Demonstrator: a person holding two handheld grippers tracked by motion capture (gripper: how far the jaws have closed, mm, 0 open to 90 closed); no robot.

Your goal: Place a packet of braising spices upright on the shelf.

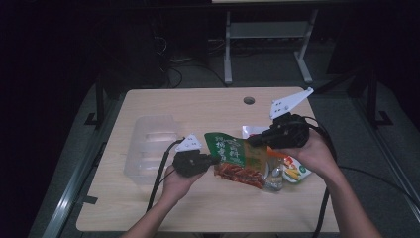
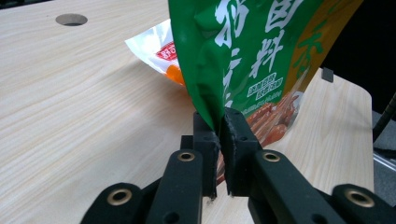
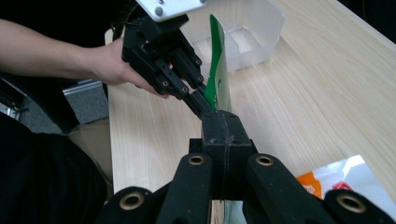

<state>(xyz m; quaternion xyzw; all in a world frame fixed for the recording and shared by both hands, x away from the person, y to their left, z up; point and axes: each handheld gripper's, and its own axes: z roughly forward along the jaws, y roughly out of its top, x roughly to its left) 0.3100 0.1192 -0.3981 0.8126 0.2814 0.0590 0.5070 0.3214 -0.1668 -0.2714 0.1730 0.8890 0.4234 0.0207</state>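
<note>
**Two grippers holding one green snack pouch between them**

At the left of the table (image 1: 148,208), a clear plastic bin (image 1: 148,146) is sitting empty and close by, probably waiting to receive the snacks.

Just right of it, the left gripper (image 1: 214,158) is pinching the near-left edge of the green snack pouch (image 1: 235,151); in the left gripper view its jaws are pressing the pouch's seam (image 2: 215,122) flat between the pads. Gripping that thin edge rather than the bulging body likely gives a firmer hold on slippery film.

The pouch is sitting at the middle of the table, lifted and tilted, its lower end showing red sausage-like sticks through a clear window (image 1: 242,174).

Further right, the right gripper (image 1: 253,140) is clamping the opposite side of the same pouch, jaws closed on its edge (image 3: 223,108). With both ends held, the pouch is staying taut and upright, which seems meant for steadying or carrying it.

Under and right of the pouch, a white-and-orange snack packet (image 1: 297,171) is lying flat on the table, untouched.
</note>
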